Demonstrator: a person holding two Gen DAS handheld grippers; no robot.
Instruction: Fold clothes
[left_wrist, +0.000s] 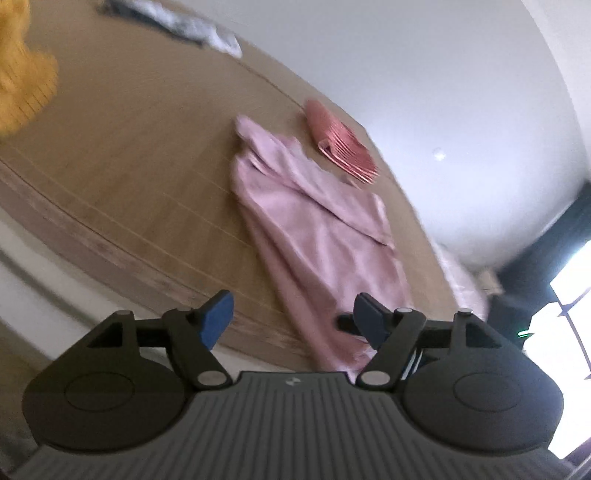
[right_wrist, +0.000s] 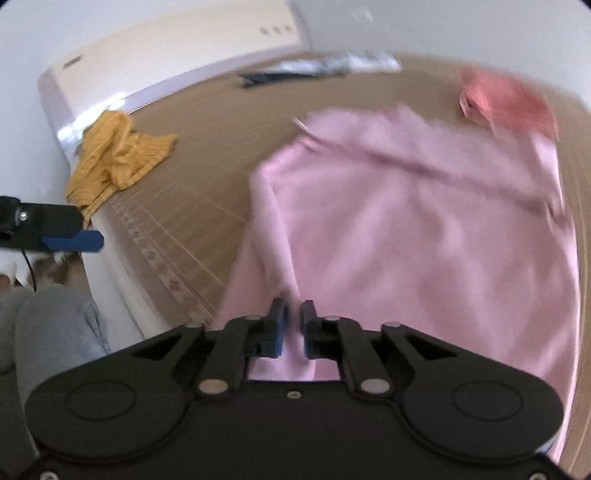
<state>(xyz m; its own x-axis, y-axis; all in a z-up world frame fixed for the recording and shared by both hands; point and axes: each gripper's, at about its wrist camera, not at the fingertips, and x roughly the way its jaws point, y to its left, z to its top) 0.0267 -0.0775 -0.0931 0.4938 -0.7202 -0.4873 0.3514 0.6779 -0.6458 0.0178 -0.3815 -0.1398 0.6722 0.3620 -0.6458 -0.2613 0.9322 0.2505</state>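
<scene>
A pale pink garment (left_wrist: 314, 221) lies spread on the brown mat (left_wrist: 129, 155), its near end hanging over the front edge. My left gripper (left_wrist: 291, 317) is open, held off the near edge, with nothing between its blue fingertips. In the right wrist view the pink garment (right_wrist: 424, 221) fills the middle and right, and my right gripper (right_wrist: 293, 317) is shut on a fold of its near hem. The left gripper's blue finger (right_wrist: 74, 240) shows at the far left, away from the cloth.
A folded coral-red garment (left_wrist: 340, 144) lies beyond the pink one. A crumpled mustard-yellow garment (right_wrist: 118, 155) sits at the mat's left edge. A grey-white garment (left_wrist: 184, 26) lies at the far side. A person's grey-clad leg (right_wrist: 48, 332) is at the lower left.
</scene>
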